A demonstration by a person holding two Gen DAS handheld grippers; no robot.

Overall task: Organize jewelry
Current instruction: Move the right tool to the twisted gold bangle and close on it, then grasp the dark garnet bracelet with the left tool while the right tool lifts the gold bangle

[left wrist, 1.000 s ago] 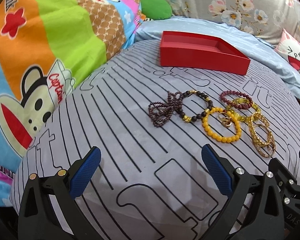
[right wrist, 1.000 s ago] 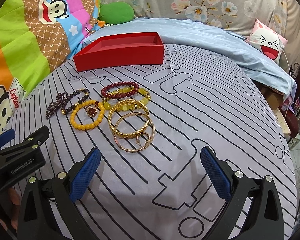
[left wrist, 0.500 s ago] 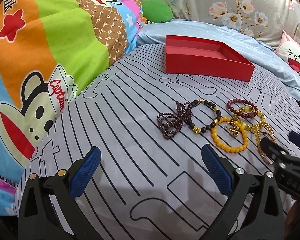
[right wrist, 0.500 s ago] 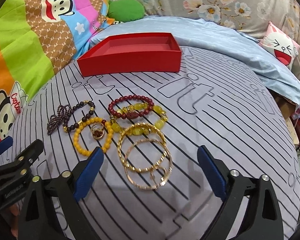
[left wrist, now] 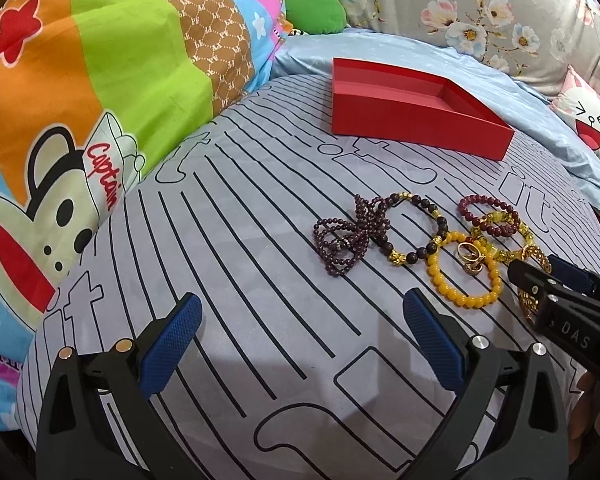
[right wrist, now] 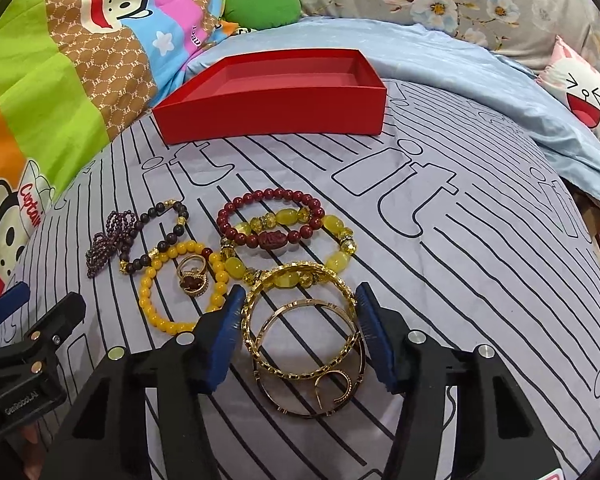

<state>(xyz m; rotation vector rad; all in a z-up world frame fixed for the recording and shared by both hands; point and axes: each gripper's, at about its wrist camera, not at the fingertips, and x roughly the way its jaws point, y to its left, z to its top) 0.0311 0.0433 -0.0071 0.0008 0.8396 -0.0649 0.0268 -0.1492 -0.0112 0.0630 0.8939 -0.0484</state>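
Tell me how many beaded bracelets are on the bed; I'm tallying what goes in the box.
5: purple multi-strand far left, dark-bead bracelet beside it, orange-yellow one ringing the rings, dark red one behind, yellow crystal one overlapping it. None seem hidden.

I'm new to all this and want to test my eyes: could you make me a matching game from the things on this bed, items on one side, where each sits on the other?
1 red box
2 gold bangles
3 rings
4 left gripper

A inside the yellow bead bracelet
B between the right gripper pads
C beyond all the jewelry
D open over bare sheet

1-C, 2-B, 3-A, 4-D
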